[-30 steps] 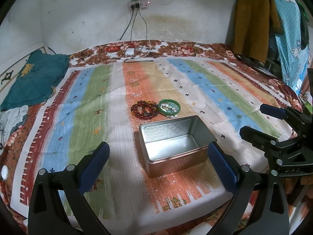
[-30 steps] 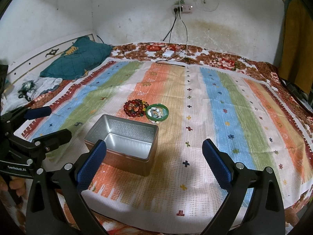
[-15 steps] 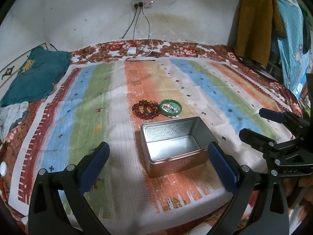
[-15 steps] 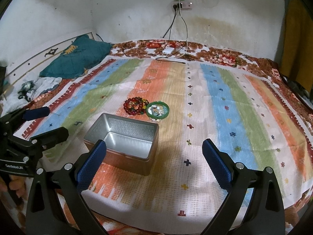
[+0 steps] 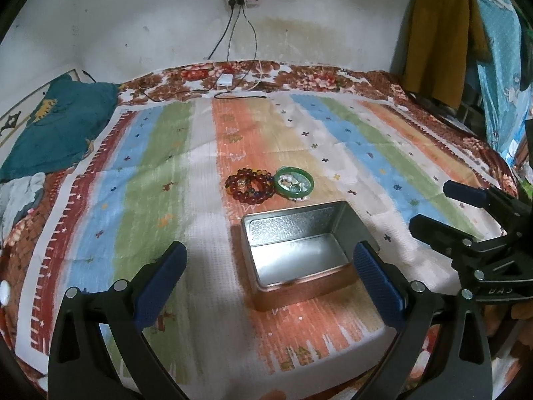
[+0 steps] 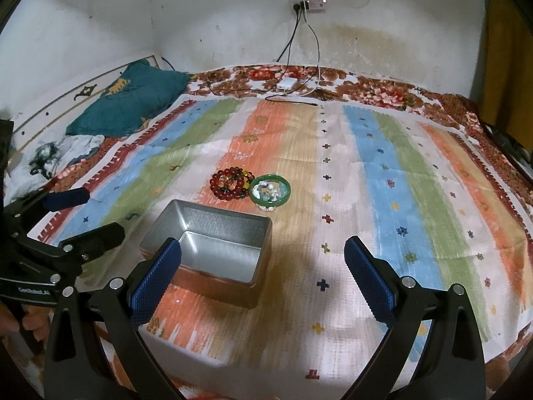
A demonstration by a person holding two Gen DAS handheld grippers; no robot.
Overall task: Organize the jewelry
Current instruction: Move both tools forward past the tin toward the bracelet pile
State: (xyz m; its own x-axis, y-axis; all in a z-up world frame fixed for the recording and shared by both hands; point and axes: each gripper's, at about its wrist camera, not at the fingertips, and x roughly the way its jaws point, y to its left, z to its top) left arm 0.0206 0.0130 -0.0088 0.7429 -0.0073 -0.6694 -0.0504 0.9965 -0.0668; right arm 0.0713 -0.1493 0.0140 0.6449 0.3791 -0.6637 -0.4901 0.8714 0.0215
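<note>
One open tin, one bead pile, one green bangle on your bed.
You hold the left gripper (image 5: 269, 275) and right gripper (image 6: 263, 268) with jaws wide and empty. The rectangular silver metal tin (image 5: 298, 245) lies open-side up, long axis crosswise, near both. Behind it the red beaded bracelets (image 5: 250, 185) touch the green bangle ringing small pale stones (image 5: 294, 184).
</note>
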